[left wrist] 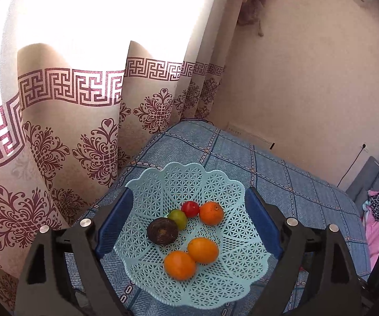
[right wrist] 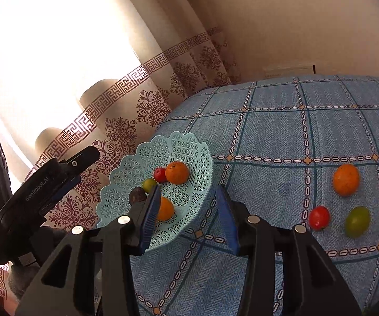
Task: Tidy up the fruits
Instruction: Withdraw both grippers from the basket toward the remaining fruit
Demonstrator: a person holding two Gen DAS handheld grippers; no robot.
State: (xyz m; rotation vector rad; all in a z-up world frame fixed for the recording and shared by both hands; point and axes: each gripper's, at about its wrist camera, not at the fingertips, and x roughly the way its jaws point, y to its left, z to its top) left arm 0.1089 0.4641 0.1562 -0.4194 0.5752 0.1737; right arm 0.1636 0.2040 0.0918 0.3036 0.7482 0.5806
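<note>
A light blue lattice basket (left wrist: 215, 179) stands on the blue checked tablecloth (left wrist: 294, 184). It holds three oranges (left wrist: 211, 212) (left wrist: 203, 250) (left wrist: 180, 265), a red fruit (left wrist: 190, 208), a green fruit (left wrist: 178, 218) and a dark brown fruit (left wrist: 162, 231). My left gripper (left wrist: 189, 193) hangs open over the basket with nothing between its fingers. My right gripper (right wrist: 188, 192) is open and empty too, above the basket's (right wrist: 186, 147) right rim. To its right, an orange (right wrist: 346, 179), a red fruit (right wrist: 319, 217) and a green fruit (right wrist: 357, 221) lie on the cloth.
A patterned curtain (left wrist: 71, 131) hangs close behind the table's left edge, and a plain wall (left wrist: 307, 79) stands behind. Clothes and cushions (left wrist: 378, 205) lie beyond the table's right side. The left gripper's black body (right wrist: 39, 189) sits left of the basket.
</note>
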